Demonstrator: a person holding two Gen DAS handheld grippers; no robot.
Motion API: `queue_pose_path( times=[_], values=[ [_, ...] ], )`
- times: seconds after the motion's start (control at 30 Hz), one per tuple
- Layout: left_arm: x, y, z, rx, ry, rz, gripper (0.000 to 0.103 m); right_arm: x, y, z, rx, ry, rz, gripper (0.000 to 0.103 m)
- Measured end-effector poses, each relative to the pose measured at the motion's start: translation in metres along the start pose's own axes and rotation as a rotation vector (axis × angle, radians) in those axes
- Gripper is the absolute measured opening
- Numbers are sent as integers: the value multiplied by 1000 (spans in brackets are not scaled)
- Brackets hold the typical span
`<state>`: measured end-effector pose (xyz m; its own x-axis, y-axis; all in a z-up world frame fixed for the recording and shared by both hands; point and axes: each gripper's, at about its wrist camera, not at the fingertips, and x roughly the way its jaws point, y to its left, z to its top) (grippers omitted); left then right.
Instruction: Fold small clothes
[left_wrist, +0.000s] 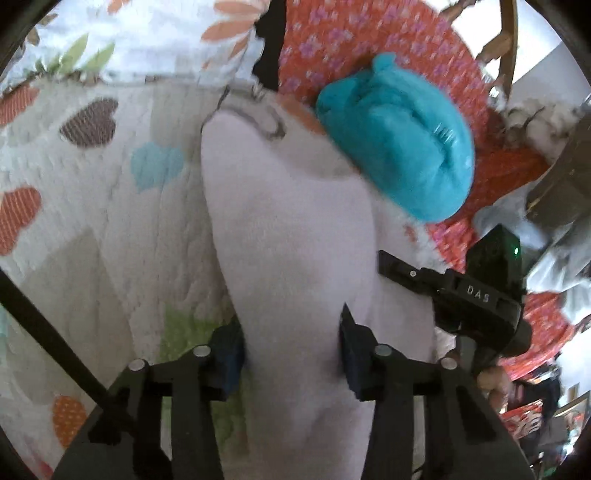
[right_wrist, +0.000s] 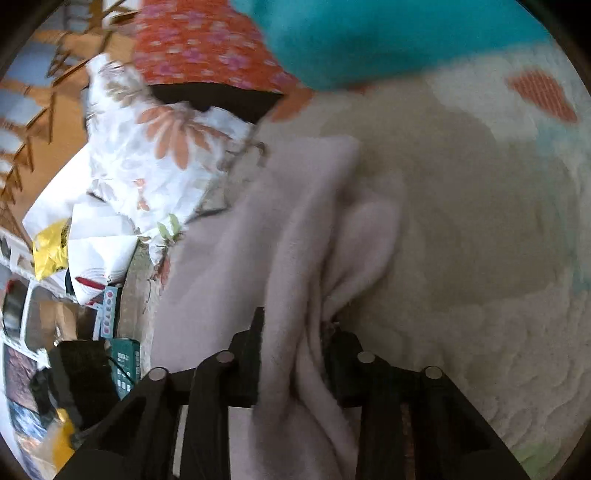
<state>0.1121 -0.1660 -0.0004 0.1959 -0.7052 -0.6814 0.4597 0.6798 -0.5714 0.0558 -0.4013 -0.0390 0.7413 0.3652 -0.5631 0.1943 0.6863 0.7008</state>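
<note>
left gripper (left_wrist: 291, 354): pinching the pale pink fleece garment (left_wrist: 295, 240) between its pads | right gripper (right_wrist: 295, 365): clamped on a bunched fold of it | garment: stretches ahead of both over the quilt (left_wrist: 110, 206) | handling: light, floppy; best held at edges

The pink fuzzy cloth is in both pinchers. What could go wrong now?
The pale pink fleece cloth is bunched between the right gripper, so the fold may come out lumpy. The left gripper holds only one end, which might slip. The turquoise bundle lies close by and could get nudged.
</note>
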Motion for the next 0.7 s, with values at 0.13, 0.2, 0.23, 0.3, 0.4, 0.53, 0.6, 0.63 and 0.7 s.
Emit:
queue_pose_path(
  times=[0.13, 0.2, 0.23, 0.3, 0.4, 0.53, 0.6, 0.63, 0.7],
  values=[
    [-23, -6, 6, 18, -42, 16, 45, -17, 24, 4, -45, -56, 53, 27],
    [-18, -4, 2, 26, -10, 78, 51, -12, 19, 2, -39, -40, -14, 28],
    [-12, -2, 0, 30, 13, 118, 51, -6, 13, -1, -37, -20, -94, 30],
    [6, 3, -11, 63, 73, 243, 52, 2, 5, -5, -31, 7, -206, 31],
    [10, 2, -20, 76, 95, 244, 56, -12, 6, -6, -17, -28, -215, 31],
    [2, -9, -29, 158, 61, 298, 65, -44, 36, -8, -130, -133, -212, 31],
    [2, -7, -38, 166, 72, 299, 65, -45, 45, -15, -151, -101, -151, 31],
    [2, -3, -40, 162, 81, 294, 65, -44, 46, -20, -155, -68, -114, 30],
    [1, 4, -49, 154, 101, 284, 65, -35, 47, -32, -167, 8, -72, 30]
  ],
)
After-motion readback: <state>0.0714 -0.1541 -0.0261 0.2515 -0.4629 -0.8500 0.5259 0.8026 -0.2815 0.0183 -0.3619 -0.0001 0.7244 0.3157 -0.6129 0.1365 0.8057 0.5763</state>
